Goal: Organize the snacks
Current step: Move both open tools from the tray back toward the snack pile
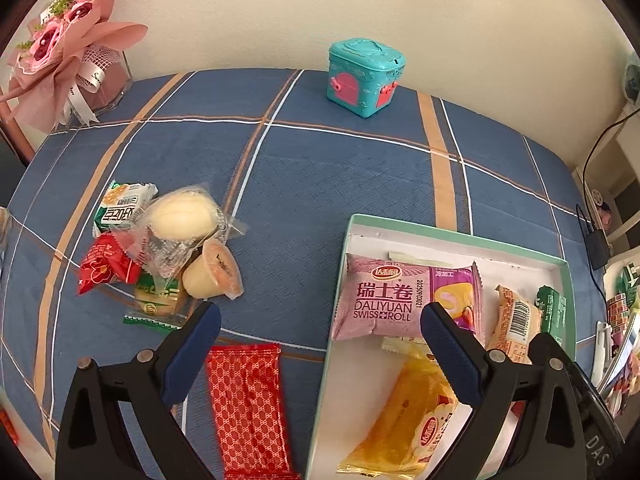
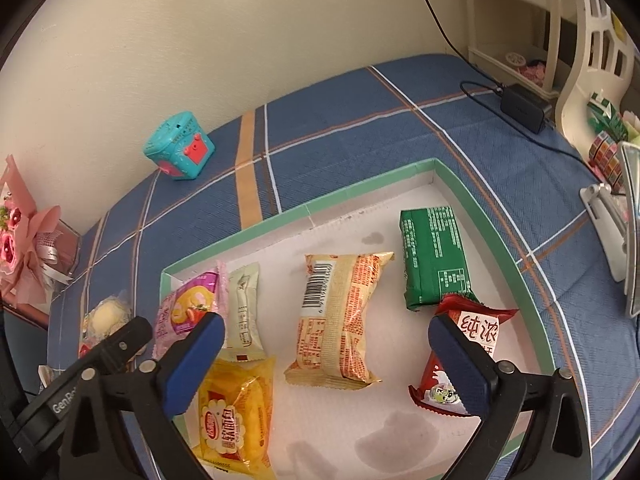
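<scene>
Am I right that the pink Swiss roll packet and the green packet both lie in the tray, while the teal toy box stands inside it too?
Not quite: the teal toy box stands on the blue cloth near the wall, outside the tray, as the right wrist view shows. The pink Swiss roll packet and green packet do lie in it.

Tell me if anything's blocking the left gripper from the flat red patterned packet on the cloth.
Nothing visible does. The flat red patterned packet lies alone on the blue plaid cloth, just below the open left gripper, beside the green-rimmed white box.
</scene>
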